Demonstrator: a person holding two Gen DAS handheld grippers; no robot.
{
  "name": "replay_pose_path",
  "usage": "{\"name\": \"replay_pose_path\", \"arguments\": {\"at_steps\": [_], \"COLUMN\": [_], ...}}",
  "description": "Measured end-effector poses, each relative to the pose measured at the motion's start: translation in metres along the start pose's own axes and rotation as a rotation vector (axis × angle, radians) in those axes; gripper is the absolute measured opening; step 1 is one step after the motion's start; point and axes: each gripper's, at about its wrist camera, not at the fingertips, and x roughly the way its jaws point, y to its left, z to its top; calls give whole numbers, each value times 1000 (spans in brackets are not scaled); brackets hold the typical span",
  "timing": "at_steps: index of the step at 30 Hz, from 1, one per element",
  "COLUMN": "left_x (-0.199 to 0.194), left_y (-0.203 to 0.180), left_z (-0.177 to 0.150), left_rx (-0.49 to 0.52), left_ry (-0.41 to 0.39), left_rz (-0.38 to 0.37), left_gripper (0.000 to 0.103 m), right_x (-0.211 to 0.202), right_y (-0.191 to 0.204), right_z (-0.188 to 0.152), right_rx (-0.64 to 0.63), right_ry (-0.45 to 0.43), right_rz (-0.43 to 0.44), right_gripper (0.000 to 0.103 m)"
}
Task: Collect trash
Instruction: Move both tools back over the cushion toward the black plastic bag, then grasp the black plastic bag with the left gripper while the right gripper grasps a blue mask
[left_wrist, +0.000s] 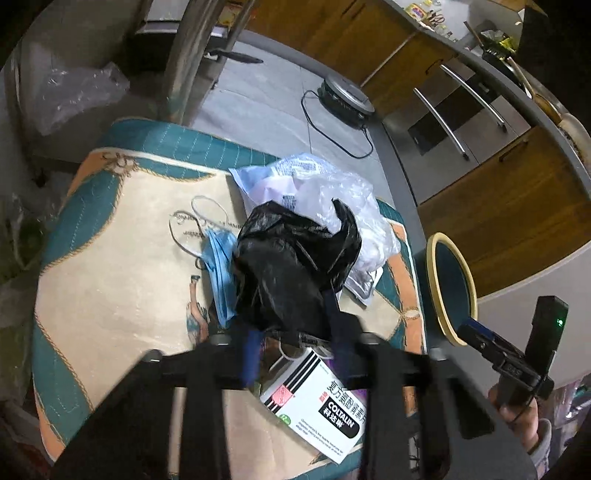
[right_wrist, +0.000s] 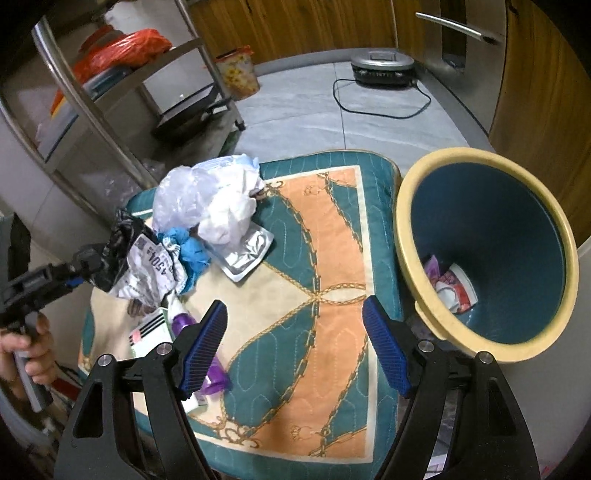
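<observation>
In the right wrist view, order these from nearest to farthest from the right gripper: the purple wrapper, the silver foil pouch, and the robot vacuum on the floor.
1. Purple wrapper, beside the right gripper's left finger.
2. Silver foil pouch, mid-cushion, by the trash pile.
3. Robot vacuum, on the floor beyond the cushion.

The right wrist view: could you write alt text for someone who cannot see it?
An open right gripper hovers over a teal and orange cushion, nothing between its blue pads. A pile of trash lies at the cushion's far left, where the left gripper pinches a black bag. A bin with some litter inside stands on the right.
</observation>
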Motion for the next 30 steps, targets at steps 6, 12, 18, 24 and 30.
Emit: {"name": "replay_pose_path", "arguments": {"at_steps": [6, 12, 18, 24, 30], "left_x": [-22, -61, -87, -84, -74], "left_y": [3, 9, 34, 70, 96], "left_z": [-2, -8, -19, -30, -33], "left_rx": [-7, 2, -24, -69, -113], "left_ry": [-26, -60, -52, -25, -9], "left_rz": [-61, -63, 14, 75, 81], "left_gripper": [4, 4, 4, 4, 4], "right_x": [-2, 2, 11, 22, 40], "right_y": [12, 35, 70, 115, 166], "right_z": [2, 2, 5, 17, 28], "right_rx": [-15, -80, -175, -278, -379], "right_ry": [-2, 15, 34, 27, 25], "right_rz": [21, 37, 65, 109, 151], "right_gripper": [77, 77, 77, 77, 77]}}
